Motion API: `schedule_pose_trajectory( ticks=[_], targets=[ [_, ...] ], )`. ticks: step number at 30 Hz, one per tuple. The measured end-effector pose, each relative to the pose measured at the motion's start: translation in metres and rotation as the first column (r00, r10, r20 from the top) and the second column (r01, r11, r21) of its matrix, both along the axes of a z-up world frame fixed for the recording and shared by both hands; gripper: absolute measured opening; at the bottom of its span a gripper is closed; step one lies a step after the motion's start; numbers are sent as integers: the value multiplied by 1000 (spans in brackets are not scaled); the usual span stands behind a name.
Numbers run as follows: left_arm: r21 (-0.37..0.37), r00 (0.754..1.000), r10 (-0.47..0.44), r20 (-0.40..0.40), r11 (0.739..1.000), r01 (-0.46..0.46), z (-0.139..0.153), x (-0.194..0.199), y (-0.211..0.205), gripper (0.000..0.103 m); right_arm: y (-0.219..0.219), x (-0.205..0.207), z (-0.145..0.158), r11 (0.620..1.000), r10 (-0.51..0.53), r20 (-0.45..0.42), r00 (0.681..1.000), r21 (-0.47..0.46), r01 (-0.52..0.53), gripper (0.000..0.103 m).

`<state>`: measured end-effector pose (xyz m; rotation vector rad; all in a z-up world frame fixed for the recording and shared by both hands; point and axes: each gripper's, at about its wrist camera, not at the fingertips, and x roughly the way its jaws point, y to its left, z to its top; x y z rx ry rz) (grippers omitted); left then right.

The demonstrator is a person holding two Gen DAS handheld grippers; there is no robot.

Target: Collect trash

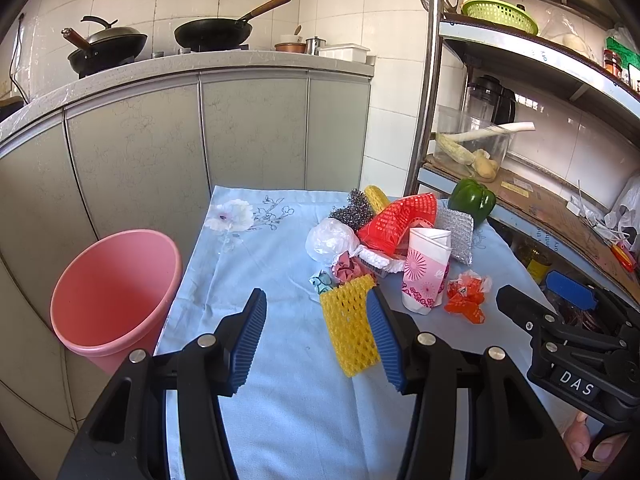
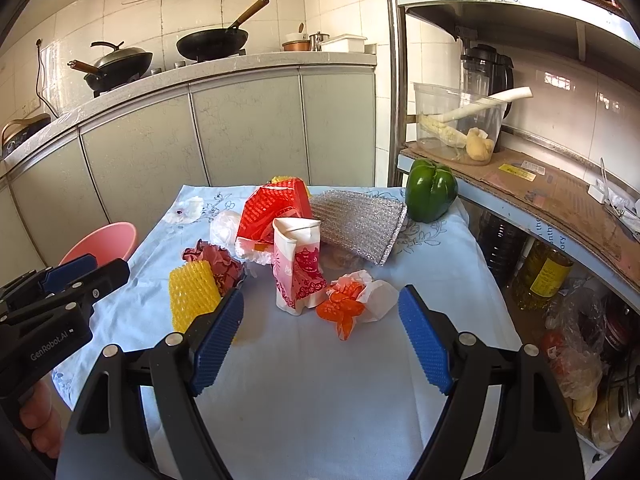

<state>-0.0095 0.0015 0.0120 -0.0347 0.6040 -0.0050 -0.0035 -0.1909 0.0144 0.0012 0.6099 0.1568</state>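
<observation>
On the left wrist view, we hold our left gripper [image 1: 318, 332] low over the cloth-covered worktop [image 1: 260, 264], jaws apart and empty, with the yellow foam net [image 1: 350, 328] lying just inside the right jaw. The pink bin [image 1: 116, 288] stands beside the worktop's left edge, near enough, we judge, for a short carry. Behind the net, the trash sits heaped together: a crumpled paper cup [image 1: 424, 276], an orange wrapper [image 1: 466, 298], a white plastic bag [image 1: 330, 240] and red mesh [image 1: 400, 220].

From the right wrist view, our right gripper [image 2: 320, 338] hovers with jaws wide apart, nothing between them, lined up toward the orange wrapper [image 2: 346, 308] and the paper cup [image 2: 298, 266]. That spread suits a loose, crushable target. A green pepper [image 2: 430, 190] rests at the far corner; we judge it is not trash.
</observation>
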Motion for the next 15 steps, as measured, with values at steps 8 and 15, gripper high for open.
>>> schedule_pose_trajectory(
  ticks=[8, 15],
  targets=[
    [-3, 1000, 2, 4, 1000, -2, 3, -1, 1, 51, 0, -1, 4, 1000, 2, 6, 1000, -3, -2, 80],
    [-4, 1000, 2, 5, 1000, -2, 3, -1, 1, 51, 1, -1, 5, 1000, 4, 8, 1000, -5, -4, 80]
  ],
)
